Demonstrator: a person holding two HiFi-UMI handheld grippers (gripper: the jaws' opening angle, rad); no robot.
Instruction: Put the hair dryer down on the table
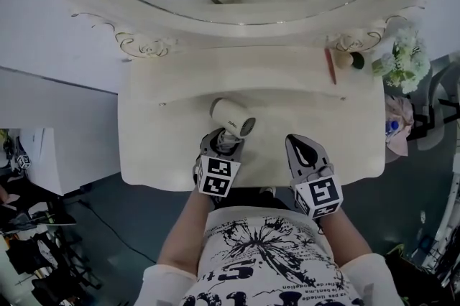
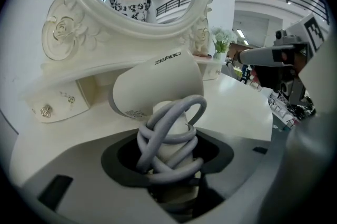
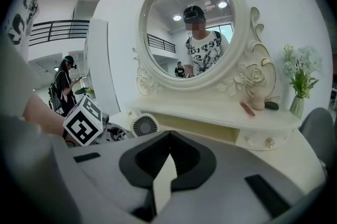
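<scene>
**Dryer clamped by its handle over the table**

Left gripper (image 1: 224, 141), at lower centre of the head view, grasps the dryer (image 1: 231, 116) by its handle (image 2: 175, 152). In that gripper's own view the jaws stand wide on either side of the handle, pressing on the grey cord (image 2: 146, 139) wound round it. The dryer sits over the middle front of the table (image 1: 165, 146), barrel pointing up and away from the person. Whether it already touches the top I cannot tell.

It looks like a stiff, smooth plastic shell, probably light but top-heavy, with the weight in the barrel. The glossy barrel would likely slip, so the cord-wrapped handle seems the safest hold, since the loops give the pads some bite. The dryer is cream-white with a short round barrel, small dark print on its side and a round grille at the back.

Right gripper (image 1: 302, 148), right of centre, is clenched on nothing, jaws together.
</scene>
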